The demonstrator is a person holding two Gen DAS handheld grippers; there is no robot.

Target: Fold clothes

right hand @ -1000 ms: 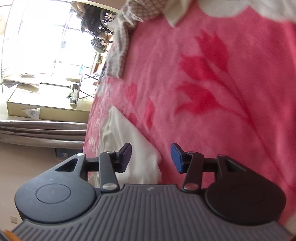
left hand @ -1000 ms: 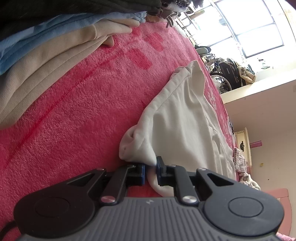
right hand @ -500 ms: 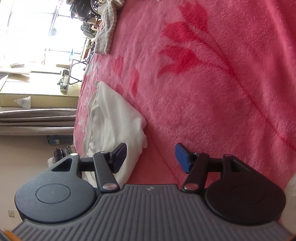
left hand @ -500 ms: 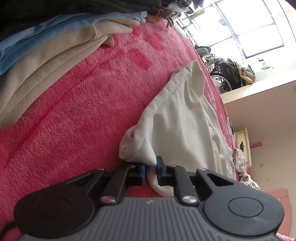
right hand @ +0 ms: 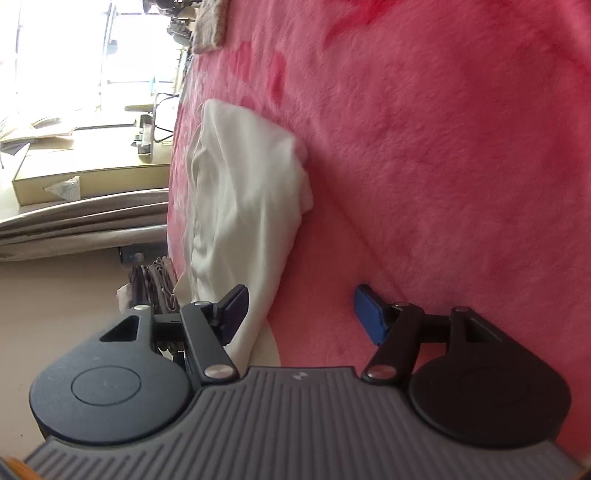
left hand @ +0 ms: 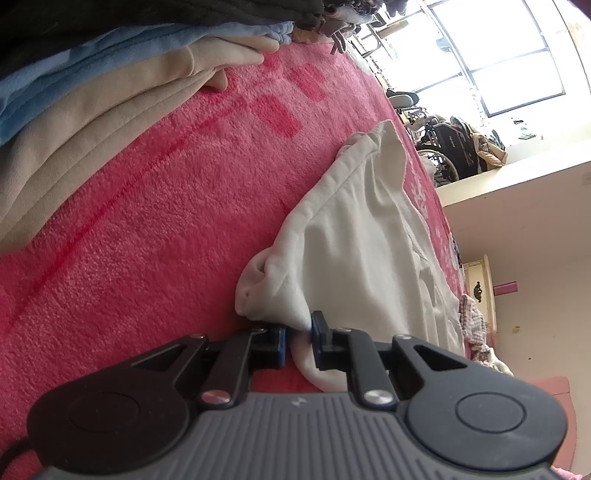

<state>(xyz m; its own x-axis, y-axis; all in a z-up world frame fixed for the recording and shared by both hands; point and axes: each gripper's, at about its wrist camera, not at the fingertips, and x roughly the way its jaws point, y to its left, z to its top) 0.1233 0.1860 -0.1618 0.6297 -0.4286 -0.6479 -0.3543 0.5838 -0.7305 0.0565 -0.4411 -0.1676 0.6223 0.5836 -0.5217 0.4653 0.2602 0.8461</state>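
A white garment [left hand: 354, 236] lies crumpled on the pink blanket [left hand: 155, 206]. My left gripper [left hand: 298, 338] is shut on a bunched corner of it, the blue pads pinching the cloth low against the blanket. In the right wrist view the same white garment [right hand: 243, 199] stretches away from me. My right gripper [right hand: 301, 314] hovers over its near edge with the jaws opening wide. The left fingertip [right hand: 234, 308] overlaps the cloth, the right fingertip [right hand: 369, 314] is over bare blanket, and neither pad presses on anything.
A stack of folded beige and blue clothes [left hand: 110, 92] sits on the blanket at the upper left. A checked cloth [left hand: 472, 317] lies past the garment. A knitted item [right hand: 208, 26] rests at the blanket's far end, and wheelchairs [left hand: 443, 140] stand by the window.
My right gripper has moved closer to the white garment and its jaws have spread wider. The left gripper and the pinched corner have stayed where they were.
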